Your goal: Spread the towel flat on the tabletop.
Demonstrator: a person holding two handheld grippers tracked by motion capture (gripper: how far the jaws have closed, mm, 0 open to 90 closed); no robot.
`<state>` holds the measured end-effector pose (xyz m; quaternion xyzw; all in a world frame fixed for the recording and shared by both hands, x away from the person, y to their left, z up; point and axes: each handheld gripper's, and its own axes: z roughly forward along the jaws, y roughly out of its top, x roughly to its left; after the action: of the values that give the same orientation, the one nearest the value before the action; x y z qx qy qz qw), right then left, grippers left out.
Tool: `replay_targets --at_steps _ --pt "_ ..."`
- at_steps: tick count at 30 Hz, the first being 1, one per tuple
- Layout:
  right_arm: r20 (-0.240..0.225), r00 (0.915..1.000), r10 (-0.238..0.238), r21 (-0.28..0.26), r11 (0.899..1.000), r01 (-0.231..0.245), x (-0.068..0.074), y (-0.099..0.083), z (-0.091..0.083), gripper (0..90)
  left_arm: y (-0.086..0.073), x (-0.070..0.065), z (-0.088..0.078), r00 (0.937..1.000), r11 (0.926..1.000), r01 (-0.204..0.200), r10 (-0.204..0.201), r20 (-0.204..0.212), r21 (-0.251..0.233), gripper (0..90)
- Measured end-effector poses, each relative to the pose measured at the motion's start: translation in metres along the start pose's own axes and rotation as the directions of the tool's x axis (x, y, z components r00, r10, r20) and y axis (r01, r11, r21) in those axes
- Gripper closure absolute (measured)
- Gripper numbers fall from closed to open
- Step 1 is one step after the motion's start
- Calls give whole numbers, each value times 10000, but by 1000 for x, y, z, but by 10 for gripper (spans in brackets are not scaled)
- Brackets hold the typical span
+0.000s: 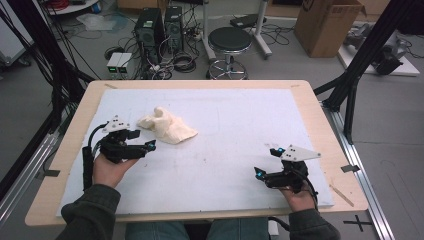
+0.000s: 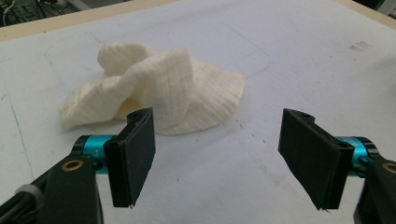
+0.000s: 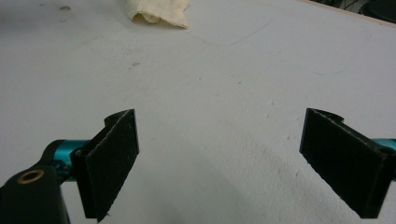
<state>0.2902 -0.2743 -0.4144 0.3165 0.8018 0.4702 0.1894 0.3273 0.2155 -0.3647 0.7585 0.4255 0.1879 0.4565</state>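
Observation:
A crumpled cream cloth (image 1: 167, 127) lies in a heap on the white table cover (image 1: 235, 125), left of the middle. My left gripper (image 1: 144, 140) hangs just near of the cloth, pointing right and away, with its jaws wide apart. In the left gripper view the cloth (image 2: 163, 88) sits just beyond the left gripper (image 2: 217, 135), partly behind the left pad, and nothing is between the pads. My right gripper (image 1: 267, 161) is open over bare cover at the near right. From the right gripper (image 3: 219, 140) the cloth (image 3: 159, 11) shows far off.
The white cover lies on a wooden tabletop (image 1: 312, 107) with a bare rim all round. On the floor beyond the table stand a black stool (image 1: 229, 45), two computer towers (image 1: 159, 27) among cables and a cardboard box (image 1: 327, 25). Black frame bars (image 1: 357, 65) rise at the right.

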Motion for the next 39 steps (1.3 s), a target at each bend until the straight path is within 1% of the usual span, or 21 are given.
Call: replay_targets --at_steps 3,4,6,7,9,10,11,13,16,17,18,19,20,21,23,24,27,31,33,36,39 --pt "-12 10000 18 14 10000 -18 0 0 0 110 4 3 5 9999 9999 130 -130 15 36 296" --pt "-50 10000 7 6 10000 -7 1 0 0 110 6 4 8 9999 9999 150 -150 -86 33 297" --pt "-41 9999 109 5 9999 -109 1 -1 -1 110 12 8 16 9992 9992 391 -391 -128 47 297" --pt "-17 10000 68 -44 10000 -68 0 -1 0 110 12 8 16 9992 9992 391 -391 -128 47 297" --pt "-51 10000 75 13 10000 -75 0 -1 0 110 18 10 22 9990 9991 411 -409 -206 111 298" --pt "-77 10000 54 -20 10000 -54 0 0 1 110 24 12 26 9988 9990 441 -440 -203 81 299" --pt "-87 10000 41 -36 10000 -41 0 0 1 110 24 12 26 9988 9990 441 -440 -203 81 301" --pt "-77 10000 50 -35 10000 -51 0 0 1 110 29 14 31 9982 9989 459 -458 -377 31 303" --pt "-94 9999 35 -64 10000 -36 0 0 1 110 32 17 40 9970 9981 611 -605 -491 99 305" --pt "-135 9999 56 -41 10000 -57 1 0 1 110 33 19 47 9961 9973 716 -706 -538 168 304" --pt "-144 9999 34 -45 10000 -35 0 -1 1 110 33 19 47 9961 9973 716 -706 -538 168 304" --pt "-144 9999 34 -45 10000 -35 0 -1 1 110 33 20 51 9959 9966 794 -783 -448 221 304" --pt "-170 9999 13 -59 10000 -14 0 -1 2 110 33 21 55 9956 9960 827 -812 -460 335 303" --pt "-203 9998 53 -42 10000 -54 0 -1 2 110 33 23 60 9953 9953 832 -805 -548 491 303" --pt "-265 9997 3 -1 10000 -3 1 -1 3 110 31 24 67 9929 9933 1058 -1029 -602 468 303" --pt "-285 9996 -84 -57 10000 82 0 -1 3 110 30 26 72 9919 9922 1111 -1073 -681 559 304" --pt "-315 9995 -75 -67 10000 73 0 -1 4 110 27 28 83 9889 9903 1205 -1136 -963 695 310" --pt "-390 9992 16 -53 10000 -18 0 -1 4 110 24 29 94 9856 9895 1280 -1195 -1195 670 373" --pt "-377 9993 -35 -104 9999 31 0 -1 4 111 22 29 101 9842 9880 1296 -1178 -1325 845 407" --pt "-407 9992 -27 -128 9999 21 -1 -1 3 110 17 29 112 9815 9846 1338 -1161 -1520 1123 417" --pt "-435 9991 -8 -143 9999 1 -1 -1 2 110 12 28 125 9802 9812 1431 -1224 -1559 1296 438"
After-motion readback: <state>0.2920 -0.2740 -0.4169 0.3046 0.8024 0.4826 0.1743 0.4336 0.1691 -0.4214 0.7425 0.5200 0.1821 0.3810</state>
